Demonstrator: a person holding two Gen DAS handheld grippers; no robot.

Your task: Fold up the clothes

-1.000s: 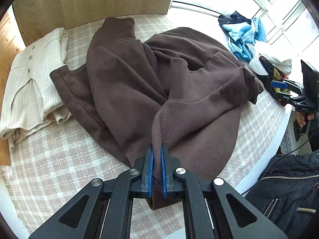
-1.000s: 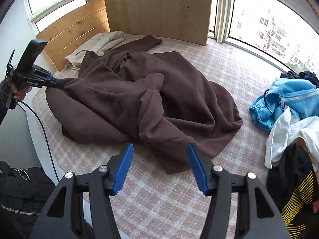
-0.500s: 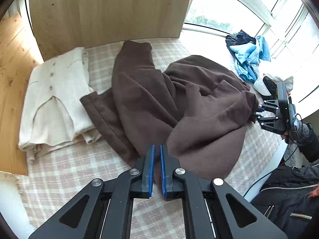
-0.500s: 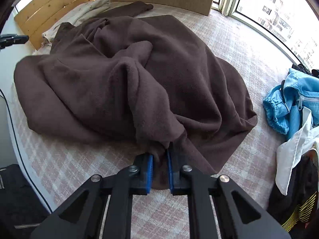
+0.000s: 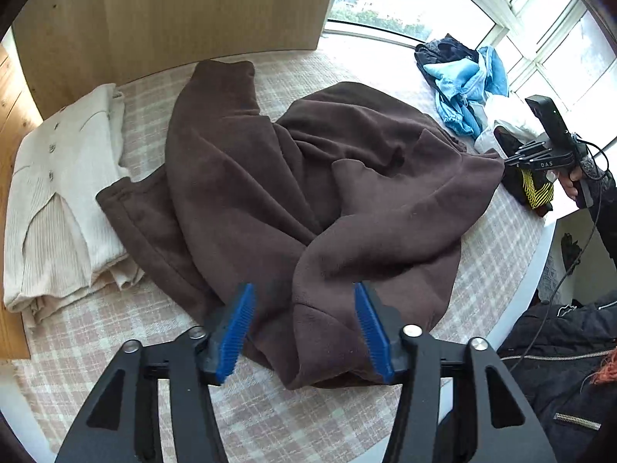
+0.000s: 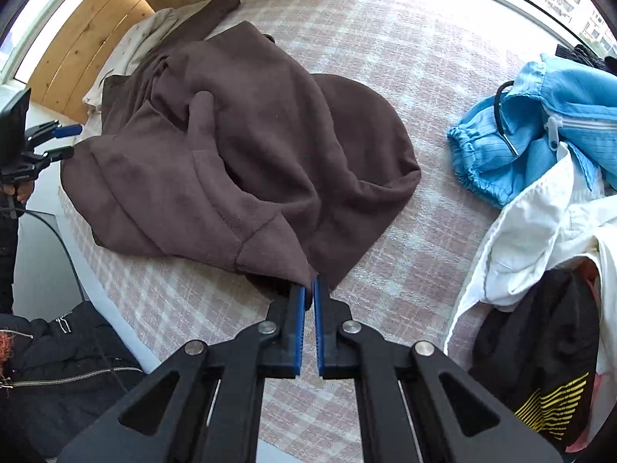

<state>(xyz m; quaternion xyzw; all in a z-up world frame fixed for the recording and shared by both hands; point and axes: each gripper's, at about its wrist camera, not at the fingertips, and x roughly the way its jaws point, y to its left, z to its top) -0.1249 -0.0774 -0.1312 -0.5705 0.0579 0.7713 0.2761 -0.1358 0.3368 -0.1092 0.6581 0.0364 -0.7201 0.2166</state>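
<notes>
A large dark brown fleece garment (image 5: 308,193) lies rumpled across the checked cloth of the table (image 5: 96,332); it also shows in the right wrist view (image 6: 250,146). My left gripper (image 5: 304,328) is open, its blue pads on either side of the garment's near edge, not holding it. My right gripper (image 6: 309,301) is shut on a corner of the brown garment and pulls it toward the table's right side. In the left wrist view the right gripper (image 5: 513,160) shows at the garment's far right corner.
A folded cream knit garment (image 5: 58,193) lies at the left by a wooden wall. A heap of clothes sits on the right: blue (image 6: 532,127), white (image 6: 540,231), black with yellow stripes (image 6: 540,366). The person's black jacket (image 5: 559,366) is beside the table edge.
My left gripper has opened and let go of the brown garment's edge. My right gripper closed on the garment's other corner and has drawn it out to the right.
</notes>
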